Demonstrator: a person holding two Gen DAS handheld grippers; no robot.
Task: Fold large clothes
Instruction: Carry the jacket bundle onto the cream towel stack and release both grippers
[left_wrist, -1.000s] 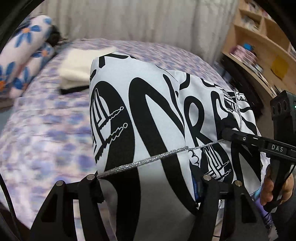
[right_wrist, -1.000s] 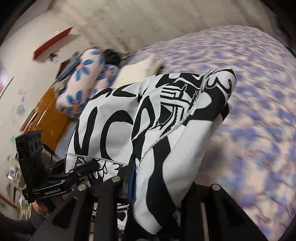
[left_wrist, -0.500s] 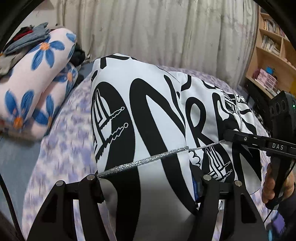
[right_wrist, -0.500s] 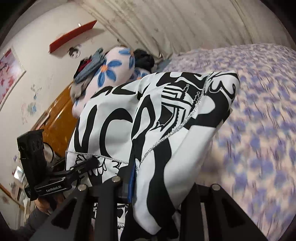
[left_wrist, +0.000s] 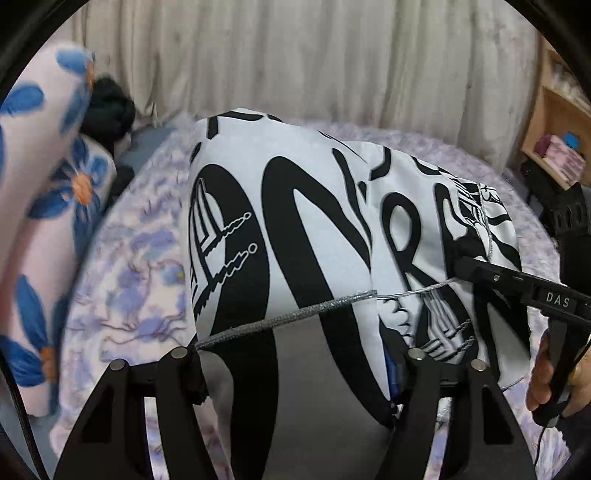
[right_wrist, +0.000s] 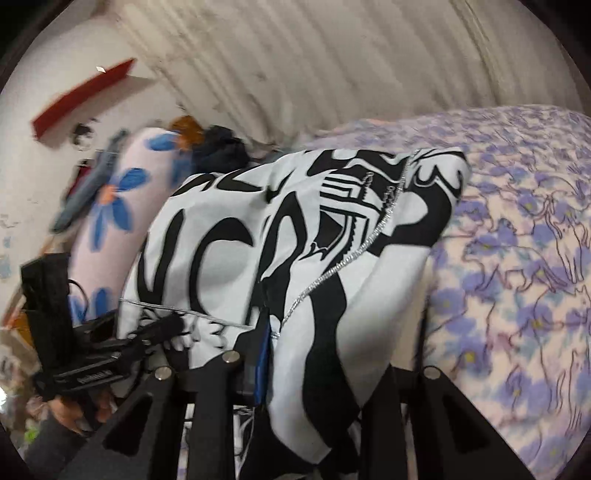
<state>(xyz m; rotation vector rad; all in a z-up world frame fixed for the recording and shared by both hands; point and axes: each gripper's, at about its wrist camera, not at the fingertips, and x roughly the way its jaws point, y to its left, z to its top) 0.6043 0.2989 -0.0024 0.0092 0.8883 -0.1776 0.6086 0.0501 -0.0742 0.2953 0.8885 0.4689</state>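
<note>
Black-and-white garment (left_wrist: 303, 229) over the bed (right_wrist: 517, 229) — pinched in both the left gripper (left_wrist: 295, 369) and right gripper (right_wrist: 328, 369)

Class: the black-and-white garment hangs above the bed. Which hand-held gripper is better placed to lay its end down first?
Probably neither: the garment hangs draped across both. The left hand-held gripper and right hand-held gripper each carry an end above the bedspread.

The garment (left_wrist: 303, 229) is smooth matt cloth, white with black print, crossed by a glittery silver cord (left_wrist: 295, 315). The tongs (left_wrist: 295, 363) are matt black plastic with shiny metal pins. The bedspread (right_wrist: 517, 258) looks soft and fleecy; the curtain (left_wrist: 295, 55) is pleated matt cloth.
</note>
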